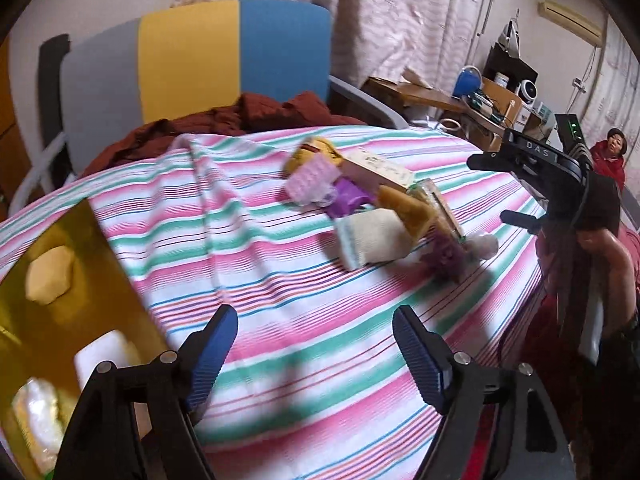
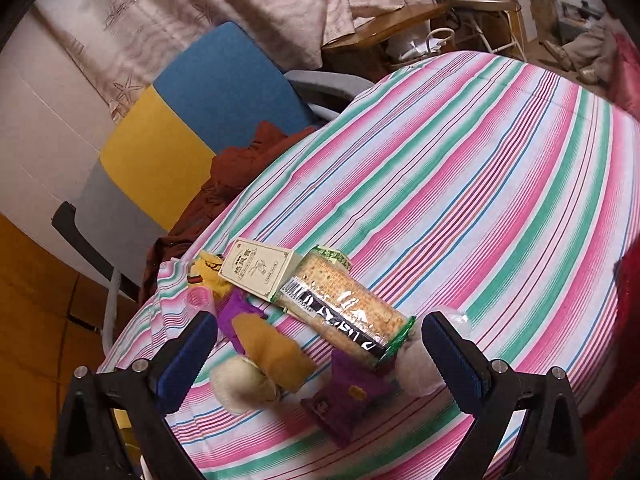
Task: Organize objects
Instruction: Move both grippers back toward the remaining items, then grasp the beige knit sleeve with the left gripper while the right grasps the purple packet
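A pile of small things lies on the striped cloth: a cream box, a pink curler, a purple piece, a cream sock, a mustard sock, a cracker pack and a purple packet. My left gripper hangs open and empty, short of the pile. My right gripper is open above the cracker pack, with the mustard sock, cream sock and purple packet between its fingers' span. The cream box lies just beyond.
A gold box holding pale items sits at the cloth's left edge. A grey, yellow and blue chair with a rust garment stands behind. A hand holds the right gripper. A person in red sits far right by a cluttered desk.
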